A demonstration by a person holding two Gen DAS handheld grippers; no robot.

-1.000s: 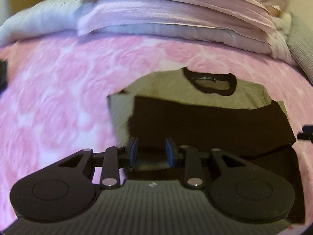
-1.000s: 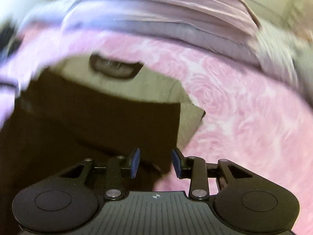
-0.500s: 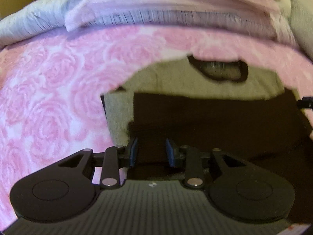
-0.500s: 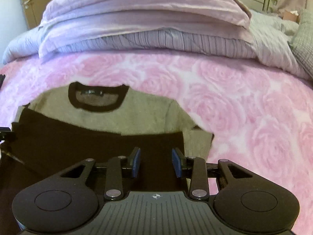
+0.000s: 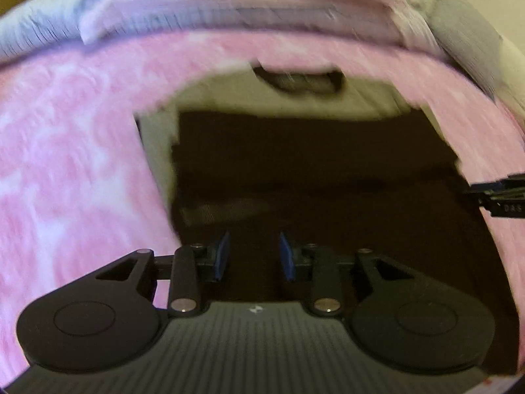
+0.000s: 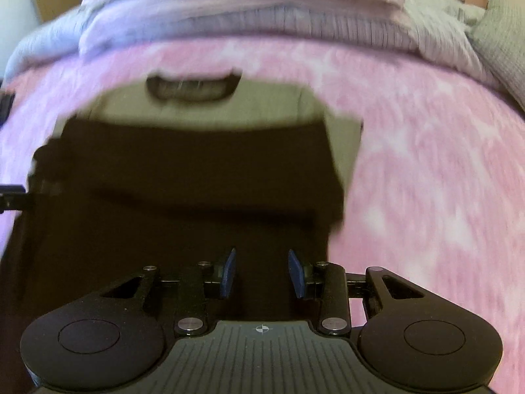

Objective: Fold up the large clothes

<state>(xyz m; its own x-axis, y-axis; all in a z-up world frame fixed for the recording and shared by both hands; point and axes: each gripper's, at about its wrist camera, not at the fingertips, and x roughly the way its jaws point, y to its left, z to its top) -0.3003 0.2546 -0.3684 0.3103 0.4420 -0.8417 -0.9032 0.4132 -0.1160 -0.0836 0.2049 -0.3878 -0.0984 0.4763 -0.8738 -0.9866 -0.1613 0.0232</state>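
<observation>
One sweater [image 5: 295, 170], one pink rose-print blanket [image 5: 72, 151], one stack of folded bedding [image 6: 236, 16], two grippers: left gripper [image 5: 252, 256], right gripper [image 6: 261, 272]

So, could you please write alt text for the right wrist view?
A grey and dark brown sweater lies partly folded on a pink rose-patterned blanket, collar at the far end. The right gripper hangs above its near dark part, blue pads apart, holding nothing. Folded bedding is stacked behind; the picture is motion-blurred.
</observation>
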